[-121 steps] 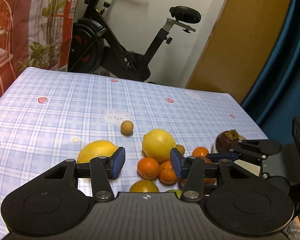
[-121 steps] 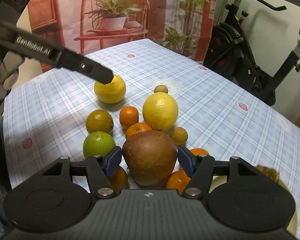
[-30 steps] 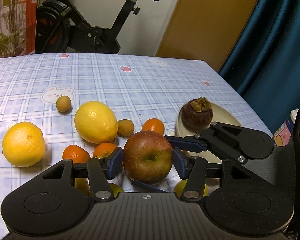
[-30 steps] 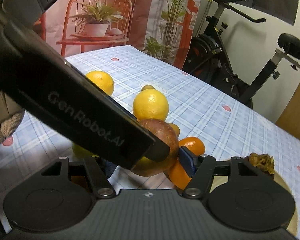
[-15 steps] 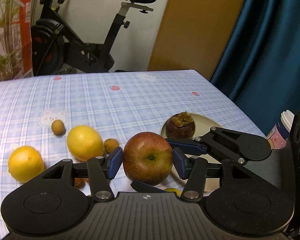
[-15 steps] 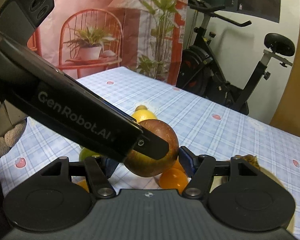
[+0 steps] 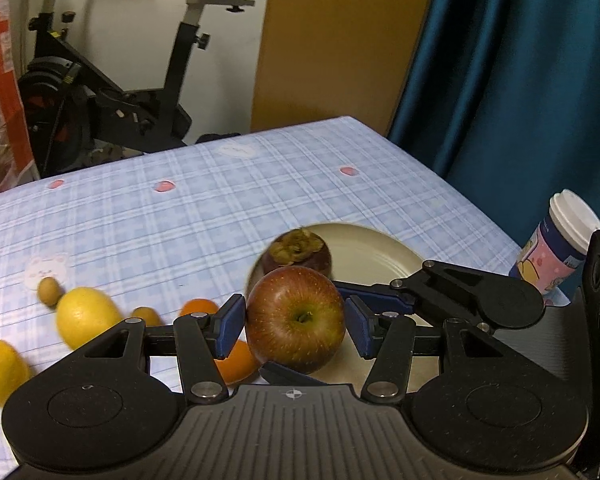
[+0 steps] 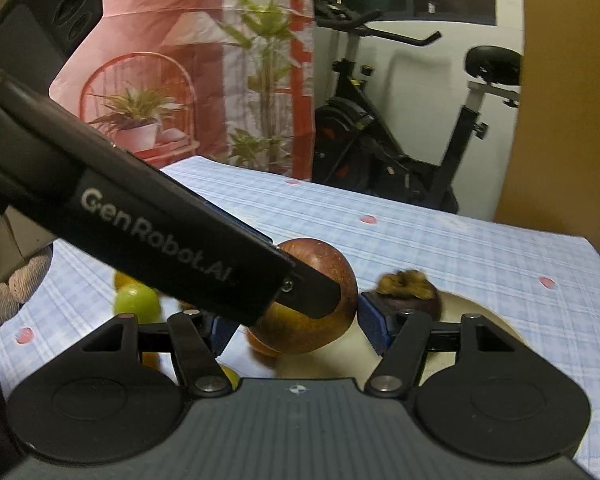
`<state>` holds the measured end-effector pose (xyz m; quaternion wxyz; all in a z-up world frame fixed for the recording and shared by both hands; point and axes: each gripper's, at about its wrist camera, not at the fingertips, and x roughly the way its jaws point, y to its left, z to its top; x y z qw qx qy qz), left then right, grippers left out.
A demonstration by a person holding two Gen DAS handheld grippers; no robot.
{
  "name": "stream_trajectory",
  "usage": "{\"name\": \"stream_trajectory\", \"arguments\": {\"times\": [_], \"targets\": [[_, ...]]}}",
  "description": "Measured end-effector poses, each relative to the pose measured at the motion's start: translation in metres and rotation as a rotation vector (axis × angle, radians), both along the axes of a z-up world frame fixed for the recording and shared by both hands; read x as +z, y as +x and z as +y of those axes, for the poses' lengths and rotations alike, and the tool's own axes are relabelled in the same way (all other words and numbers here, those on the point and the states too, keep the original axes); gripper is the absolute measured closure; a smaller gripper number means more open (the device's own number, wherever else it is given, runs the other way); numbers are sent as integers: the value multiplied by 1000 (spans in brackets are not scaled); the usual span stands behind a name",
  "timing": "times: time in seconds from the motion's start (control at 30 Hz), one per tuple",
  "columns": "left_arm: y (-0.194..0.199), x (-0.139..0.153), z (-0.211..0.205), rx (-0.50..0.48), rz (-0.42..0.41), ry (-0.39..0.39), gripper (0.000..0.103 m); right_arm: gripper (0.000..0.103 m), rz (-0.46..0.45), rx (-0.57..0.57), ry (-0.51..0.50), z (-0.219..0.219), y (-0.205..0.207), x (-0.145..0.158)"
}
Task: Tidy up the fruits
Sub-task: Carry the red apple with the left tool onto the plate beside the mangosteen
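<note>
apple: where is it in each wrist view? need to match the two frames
Left wrist: apple at lower centre, between this tool's blue pads, stem hollow facing the camera.
Right wrist: apple just below centre, partly hidden by the other tool's black finger.
Shared landmark: the mangosteen on the cream plate, directly behind the apple.
</note>
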<state>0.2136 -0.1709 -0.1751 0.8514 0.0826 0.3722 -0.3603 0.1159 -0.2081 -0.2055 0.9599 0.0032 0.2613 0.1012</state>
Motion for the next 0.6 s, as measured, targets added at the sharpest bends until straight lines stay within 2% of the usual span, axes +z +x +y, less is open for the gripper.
{"name": "stream_trajectory", "arguments": {"times": [0.2, 0.6], "targets": [[6, -11, -16, -8, 26, 30, 46, 37, 29, -35, 41, -15, 2, -10], [19, -26, -23, -3, 55, 52, 46, 37, 104, -52, 144, -31, 17, -22]]}}
